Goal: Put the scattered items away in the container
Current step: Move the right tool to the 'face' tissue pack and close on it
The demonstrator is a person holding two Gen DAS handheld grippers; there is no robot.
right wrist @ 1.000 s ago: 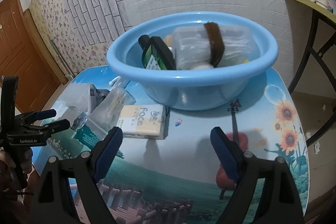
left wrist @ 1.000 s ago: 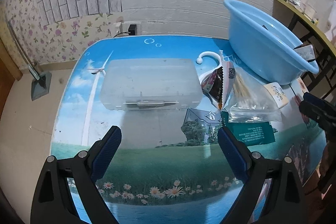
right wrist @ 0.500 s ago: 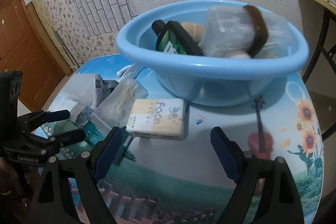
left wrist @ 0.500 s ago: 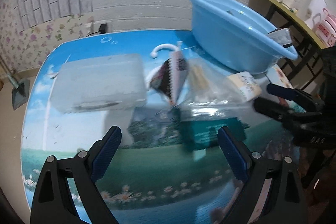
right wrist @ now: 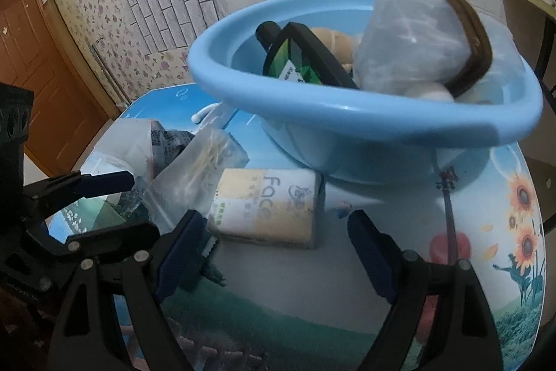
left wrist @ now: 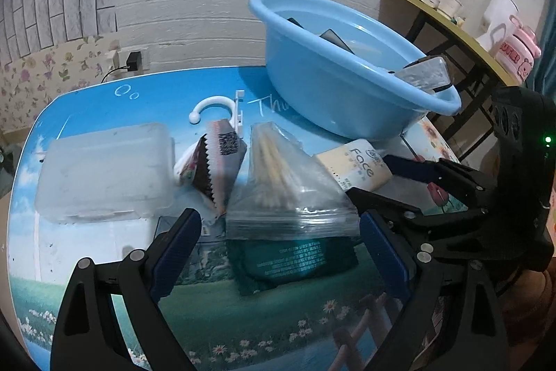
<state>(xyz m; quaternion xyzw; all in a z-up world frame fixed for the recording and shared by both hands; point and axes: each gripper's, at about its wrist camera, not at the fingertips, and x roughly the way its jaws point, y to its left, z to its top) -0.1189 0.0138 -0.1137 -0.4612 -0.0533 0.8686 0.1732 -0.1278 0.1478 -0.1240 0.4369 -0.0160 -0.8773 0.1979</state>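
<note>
Jaws of both grippers stand spread and empty; basin point(right wrist: 347, 113) contents are blurred, partly hidden by its rim.

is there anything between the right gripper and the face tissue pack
Nothing visible. The face tissue pack lies just ahead of the right gripper, whose fingers have just been closing with nothing between them. The clear bag of sticks only flanks its left end, and the blue basin sits behind it.

- Basin point(left wrist: 333, 99): smooth, glossy blue plastic.
- Box point(left wrist: 104, 172) near the desk's left edge: frosted, translucent plastic.
- Bag point(left wrist: 288, 193) of sticks: clear, shiny film.
- Desk point(left wrist: 104, 99): glossy printed surface.
</note>
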